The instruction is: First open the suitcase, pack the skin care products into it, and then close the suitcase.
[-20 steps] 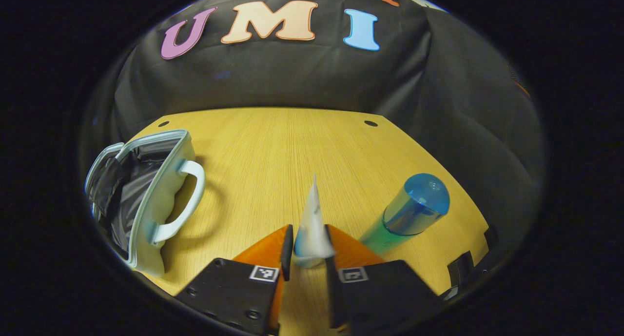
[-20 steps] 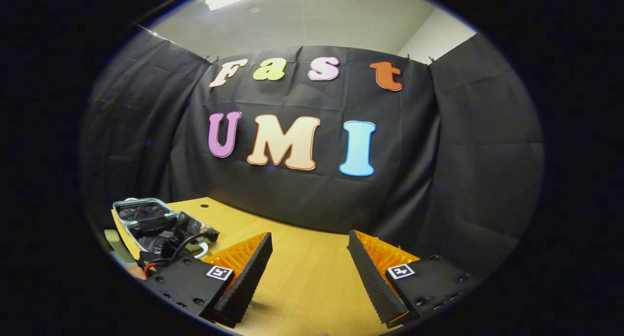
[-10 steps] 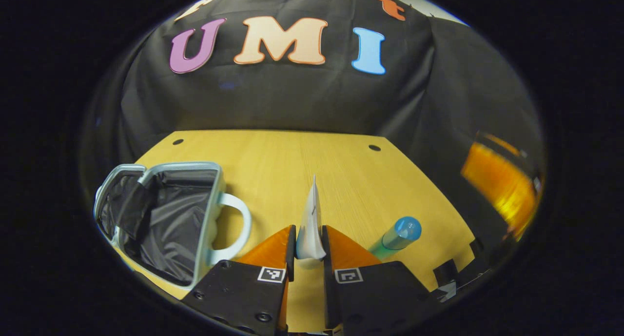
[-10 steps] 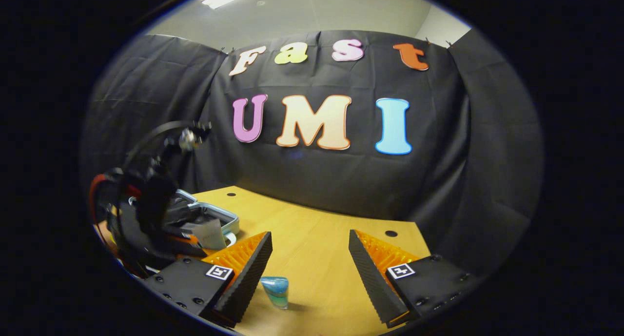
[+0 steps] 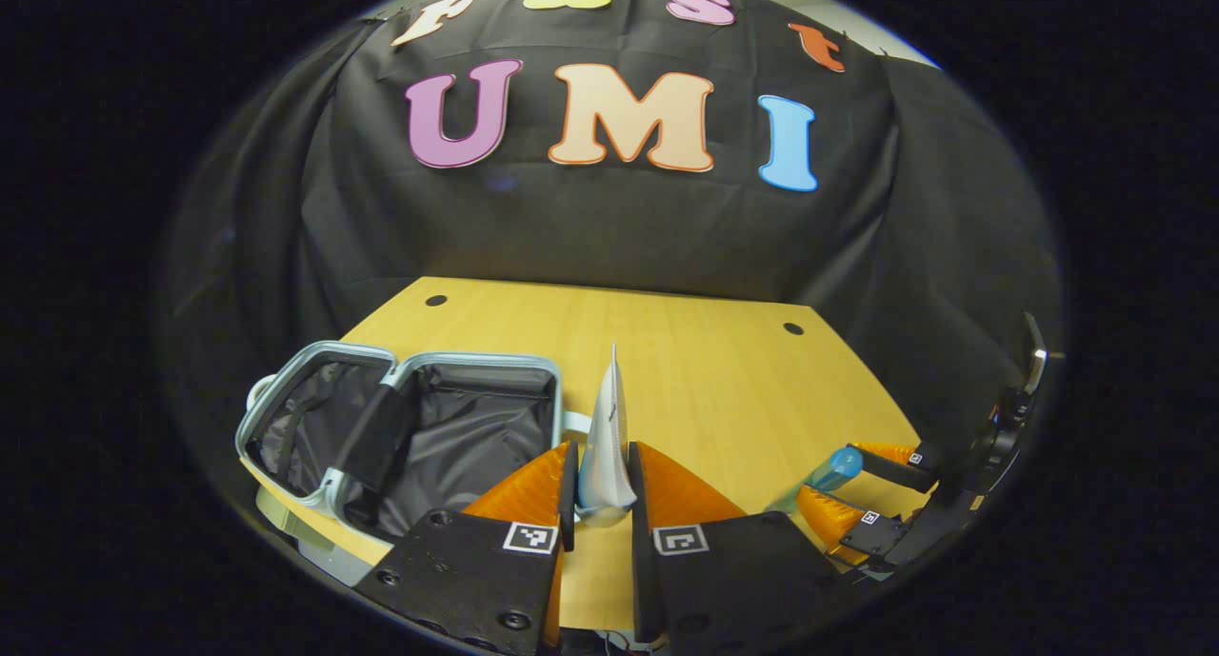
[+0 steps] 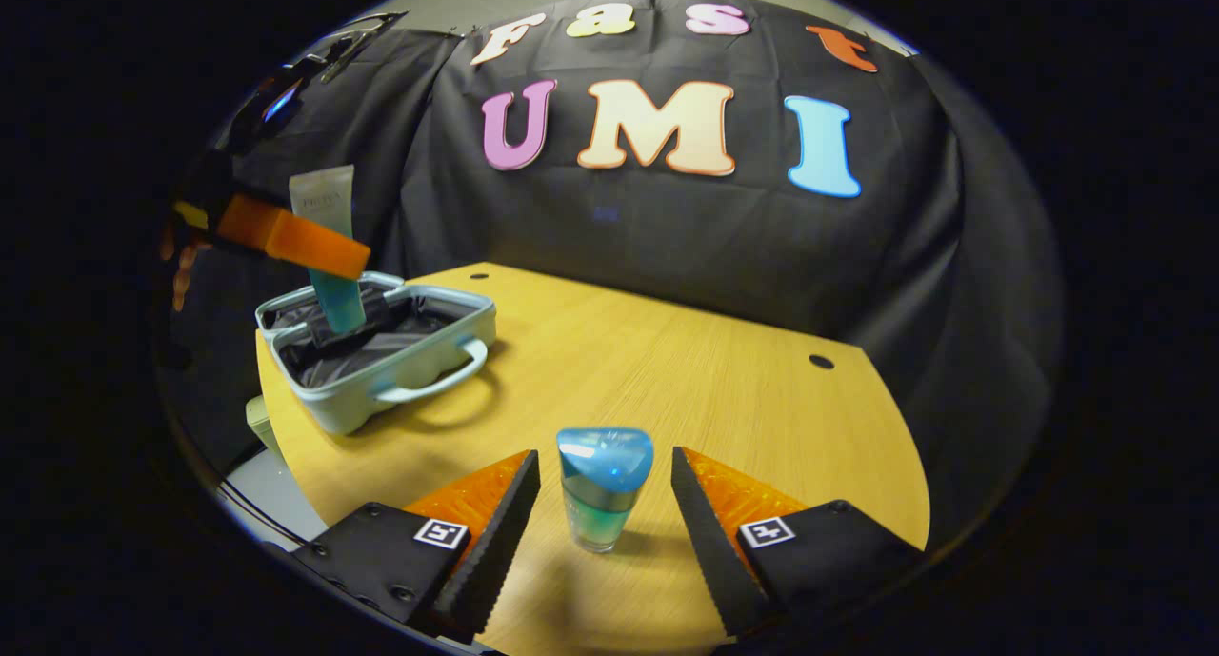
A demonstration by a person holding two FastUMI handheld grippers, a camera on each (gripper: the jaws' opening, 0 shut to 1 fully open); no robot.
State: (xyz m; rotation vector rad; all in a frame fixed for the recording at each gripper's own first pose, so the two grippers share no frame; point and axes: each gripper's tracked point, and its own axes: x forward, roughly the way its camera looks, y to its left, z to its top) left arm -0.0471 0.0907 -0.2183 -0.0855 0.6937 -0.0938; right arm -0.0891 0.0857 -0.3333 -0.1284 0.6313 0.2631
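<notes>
- Right now your left gripper (image 5: 597,489) has its two fingers pinched tight on a pale squeeze tube (image 5: 607,442), cap end down and flat crimped end pointing up. In the right gripper view that tube (image 6: 327,247) hangs in the air over the open suitcase (image 6: 381,347).
- That suitcase (image 5: 400,427) lies open near the left edge of the wooden table (image 5: 667,351), its dark lining showing. Nothing seems to be packed in it, though the lining's folds make that hard to judge.
- Your right gripper (image 6: 605,513) stands wide open, holding nothing. A blue-capped bottle (image 6: 602,489) stands upright on the table between its fingers, touching neither.
- Risk with the tube: release it from this height and it may bounce off the rim or land on the divider strap (image 5: 367,437) and roll out. Lower it first.
- Risk with the bottle: it is tall on a narrow base. If one finger reaches it before the other, it will tip and roll across the table.
- Risk at the table edge: the suitcase sits close to it, so a push while loading could slide it off.
</notes>
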